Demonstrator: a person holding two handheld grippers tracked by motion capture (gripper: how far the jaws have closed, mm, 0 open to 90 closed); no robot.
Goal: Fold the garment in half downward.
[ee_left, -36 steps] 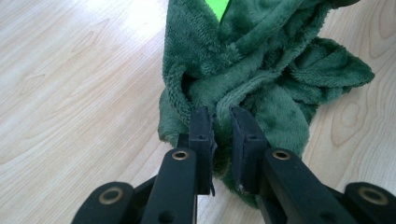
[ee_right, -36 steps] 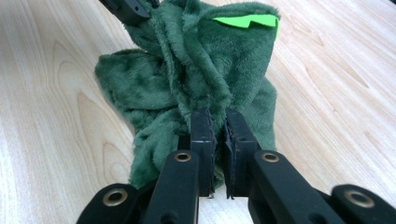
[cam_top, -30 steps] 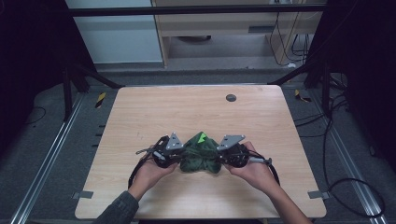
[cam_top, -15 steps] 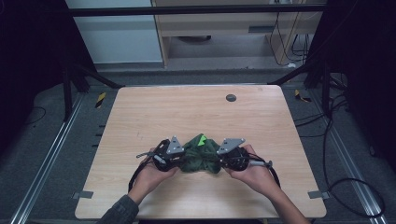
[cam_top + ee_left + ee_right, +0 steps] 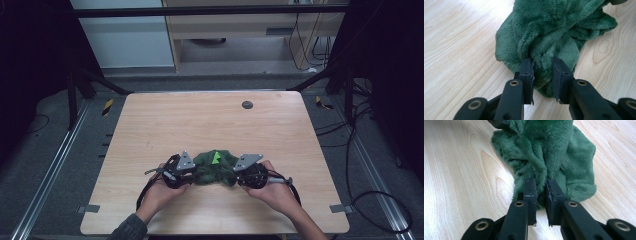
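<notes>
Two grippers meet a bunched green plush cloth (image 5: 215,169) from opposite ends near the front edge of the wooden table (image 5: 200,120). The left gripper (image 5: 543,73) has a fold of the pile between its jaws, which have just been opening; a clear gap stands between them, and whether the pads still press the fabric cannot be told. The right gripper (image 5: 540,191) has its jaws close together, pinching a gathered ridge of the cloth.

In the high view the left gripper (image 5: 192,172) sits at the cloth's 9 o'clock end and the right gripper (image 5: 239,175) at its 3 o'clock end, each held in a hand (image 5: 160,192) coming in from 6 o'clock. The cloth's long axis runs across the table, from 9 to 3 o'clock, as a crumpled mound resting on the wood. A bright green patch (image 5: 216,158) shows on its top, toward 12 o'clock.

Farther out, toward 12 o'clock on the table, lies a small dark round disc (image 5: 247,104), well apart from the cloth.
</notes>
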